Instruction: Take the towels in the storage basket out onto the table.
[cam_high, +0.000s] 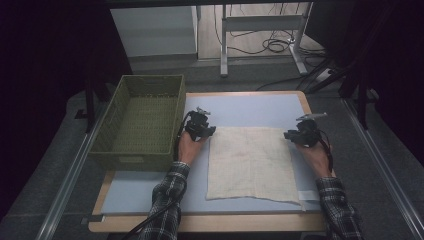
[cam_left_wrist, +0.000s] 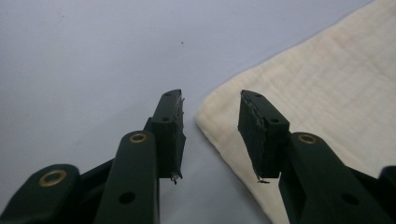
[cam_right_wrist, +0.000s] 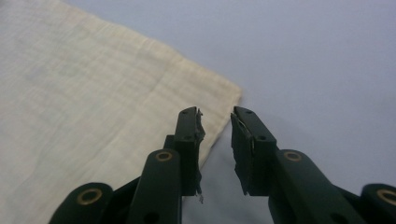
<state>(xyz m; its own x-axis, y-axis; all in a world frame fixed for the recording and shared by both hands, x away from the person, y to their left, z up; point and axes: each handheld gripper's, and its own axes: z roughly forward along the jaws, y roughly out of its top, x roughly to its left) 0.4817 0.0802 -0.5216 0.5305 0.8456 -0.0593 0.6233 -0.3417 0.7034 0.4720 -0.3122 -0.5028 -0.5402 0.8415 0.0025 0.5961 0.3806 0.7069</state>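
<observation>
A: I'm seeing the cream cloth (cam_high: 251, 162) lying flat on the blue mat (cam_high: 150, 192), right of the green basket (cam_high: 142, 120). It's looking light and limp.

B: I'm bringing the left gripper (cam_left_wrist: 210, 135) and right gripper (cam_right_wrist: 215, 149) to its far corners, jaws parted, pinching nothing.

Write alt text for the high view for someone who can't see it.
Two plaid-sleeved arms hold the left tongs and right tongs at the far corners of a cream cloth lying flat on a pale blue mat. A green woven basket sits at the table's left.
</observation>
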